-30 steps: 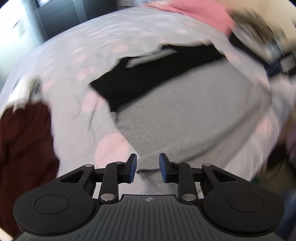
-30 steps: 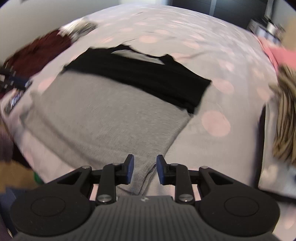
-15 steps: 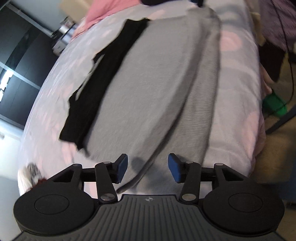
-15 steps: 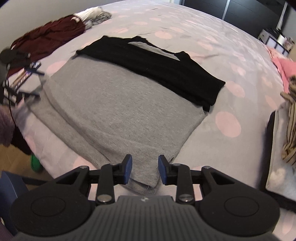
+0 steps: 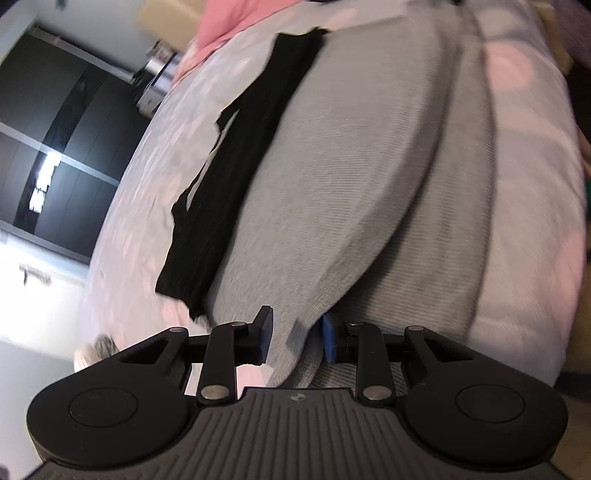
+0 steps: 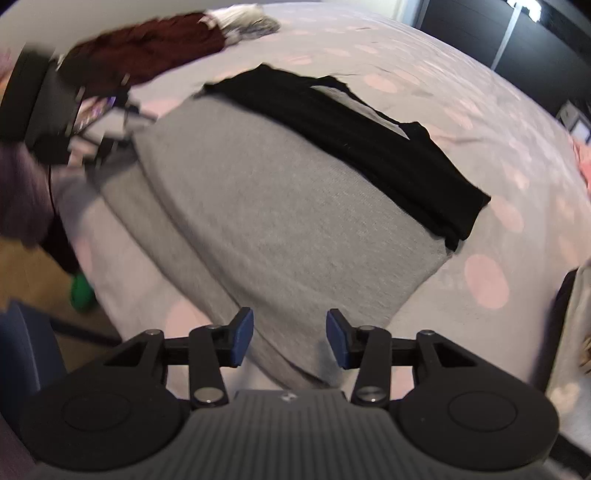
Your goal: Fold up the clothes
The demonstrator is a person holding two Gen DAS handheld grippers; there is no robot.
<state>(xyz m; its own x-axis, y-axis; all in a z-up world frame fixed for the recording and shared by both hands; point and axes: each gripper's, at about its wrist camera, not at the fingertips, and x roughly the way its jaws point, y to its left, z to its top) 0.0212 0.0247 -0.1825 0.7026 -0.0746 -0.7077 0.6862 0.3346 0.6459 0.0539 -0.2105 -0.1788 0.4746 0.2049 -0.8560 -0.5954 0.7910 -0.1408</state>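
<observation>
grey garment (image 6: 280, 206) lying spread across the near edge of the bed (image 6: 461, 92), black panel (image 6: 354, 140) running along its far side toward the bed's middle. lying in two layers, upper fold over a lower layer nearer the edge. left gripper (image 5: 295, 334) sitting at the garment's corner (image 5: 295, 347), fabric passing between the blue pads (image 5: 264, 334), jaws parted, cloth not yet pinched. right gripper (image 6: 290, 338) hovering over the opposite near corner, jaws spread wide, holding nothing, grey hem lying between and under the fingers. dark red clothing (image 6: 147, 51) bunching at the bed's far left corner. pink cloth (image 5: 236, 22) lying toward the far end in the left wrist view.
</observation>
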